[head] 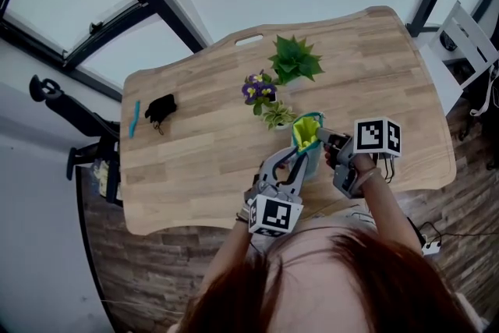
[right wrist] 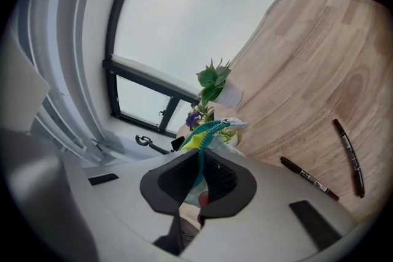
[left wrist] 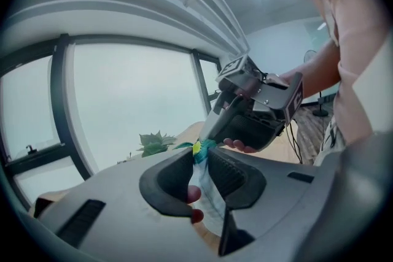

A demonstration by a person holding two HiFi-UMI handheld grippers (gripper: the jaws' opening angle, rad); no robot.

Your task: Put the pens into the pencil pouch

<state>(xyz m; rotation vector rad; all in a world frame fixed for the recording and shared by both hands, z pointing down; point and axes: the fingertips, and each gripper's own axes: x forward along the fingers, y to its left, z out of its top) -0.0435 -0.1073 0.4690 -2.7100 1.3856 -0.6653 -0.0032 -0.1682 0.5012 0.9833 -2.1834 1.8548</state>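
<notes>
- Where the table (head: 195, 168) nears your body, the pouch (head: 309, 138) hangs between your two grippers, clear of the wood, its mouth open on a yellow inside.
- Your left gripper (head: 302, 158) takes the pouch from the near side. In the left gripper view its jaws (left wrist: 199, 155) stand a narrow gap apart, with the pale fabric (left wrist: 204, 184) pinched between the pads.
- Your right gripper (head: 324, 139) takes the pouch from the right. In the right gripper view its jaws (right wrist: 200, 161) are almost together, clamped on the mouth edge along the teal zipper (right wrist: 202, 132).
- The left gripper view also shows the right gripper (left wrist: 213, 134), its tips meeting the same yellow-and-teal edge just above your left jaws.
- Two dark pens (right wrist: 309, 178) (right wrist: 349, 156) lie flat on the table in the right gripper view, near each other but apart, both outside the pouch. The head view does not show them.
- Three plants (head: 295, 58) (head: 260, 88) (head: 278, 116) stand in a row beyond the pouch, the nearest just beside it.
- A blue stick (head: 134, 118) and a black object (head: 161, 109) lie side by side at the table's far left, well apart from the pouch. Whether the stick is a pen cannot be told.
</notes>
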